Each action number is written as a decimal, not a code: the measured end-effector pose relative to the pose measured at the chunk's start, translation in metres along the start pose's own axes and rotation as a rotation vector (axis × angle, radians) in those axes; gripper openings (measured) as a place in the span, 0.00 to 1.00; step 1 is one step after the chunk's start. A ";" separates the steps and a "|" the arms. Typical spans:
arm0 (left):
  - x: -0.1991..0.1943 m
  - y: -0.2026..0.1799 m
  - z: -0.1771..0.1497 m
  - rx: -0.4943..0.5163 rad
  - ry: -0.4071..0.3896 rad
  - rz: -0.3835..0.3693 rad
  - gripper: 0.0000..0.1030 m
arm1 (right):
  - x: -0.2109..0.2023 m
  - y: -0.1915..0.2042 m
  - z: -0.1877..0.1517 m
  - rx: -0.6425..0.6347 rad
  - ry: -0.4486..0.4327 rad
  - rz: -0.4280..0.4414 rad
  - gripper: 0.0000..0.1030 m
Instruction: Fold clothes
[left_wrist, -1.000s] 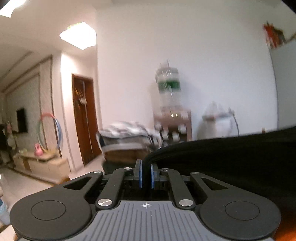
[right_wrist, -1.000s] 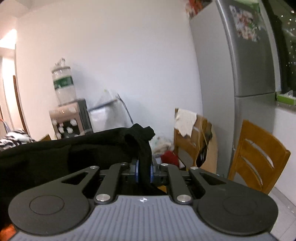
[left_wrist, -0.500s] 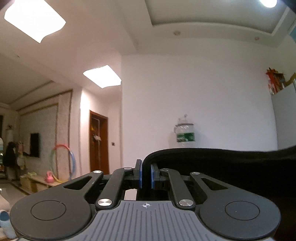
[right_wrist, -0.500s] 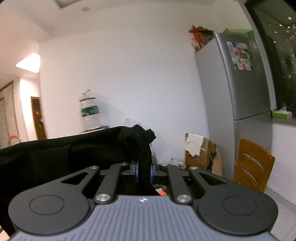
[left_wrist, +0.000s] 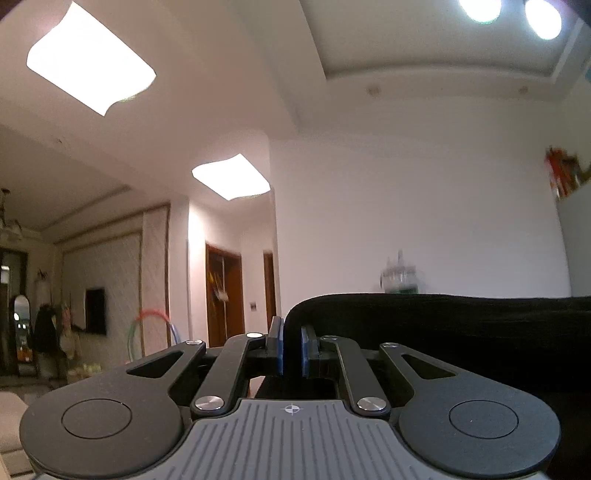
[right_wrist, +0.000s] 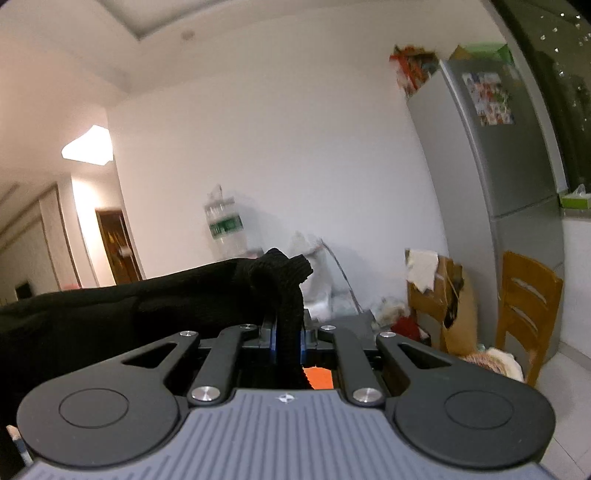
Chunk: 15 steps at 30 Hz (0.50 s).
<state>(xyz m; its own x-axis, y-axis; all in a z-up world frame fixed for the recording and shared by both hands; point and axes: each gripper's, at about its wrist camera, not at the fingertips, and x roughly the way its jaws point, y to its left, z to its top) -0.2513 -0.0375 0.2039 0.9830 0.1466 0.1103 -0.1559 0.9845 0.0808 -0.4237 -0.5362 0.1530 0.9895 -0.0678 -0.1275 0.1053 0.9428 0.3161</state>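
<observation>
A black knitted garment (left_wrist: 461, 325) hangs stretched between both grippers, held up in the air. My left gripper (left_wrist: 291, 350) is shut on its left corner, and the cloth runs off to the right edge of the left wrist view. In the right wrist view the same black garment (right_wrist: 129, 310) comes in from the left, and its ribbed corner bunches above my right gripper (right_wrist: 288, 339), which is shut on it. The lower part of the garment is hidden below both views.
A grey fridge (right_wrist: 509, 177) stands at the right with a wooden chair (right_wrist: 528, 306) beside it. A water dispenser bottle (right_wrist: 225, 229) and bags sit against the white wall. A brown door (left_wrist: 223, 295) and a hoop (left_wrist: 147, 328) lie off to the left.
Both grippers have risen with the black garment still pinched. The left view now tilts up to the ceiling lights, and the striped pile and dispenser cabinet have dropped out of sight.
</observation>
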 end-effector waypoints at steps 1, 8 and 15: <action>0.010 -0.004 -0.009 -0.001 0.025 -0.004 0.11 | 0.010 -0.002 -0.004 -0.005 0.018 -0.007 0.12; 0.078 -0.059 -0.085 0.059 0.194 -0.028 0.11 | 0.123 -0.046 -0.052 0.001 0.168 -0.089 0.12; 0.152 -0.111 -0.157 0.126 0.382 0.007 0.11 | 0.256 -0.101 -0.068 0.030 0.265 -0.136 0.12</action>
<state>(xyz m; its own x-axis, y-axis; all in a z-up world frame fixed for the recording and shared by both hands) -0.0692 -0.1094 0.0564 0.9434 0.2016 -0.2632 -0.1496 0.9673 0.2046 -0.1881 -0.6262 0.0248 0.9060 -0.1019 -0.4107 0.2424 0.9205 0.3064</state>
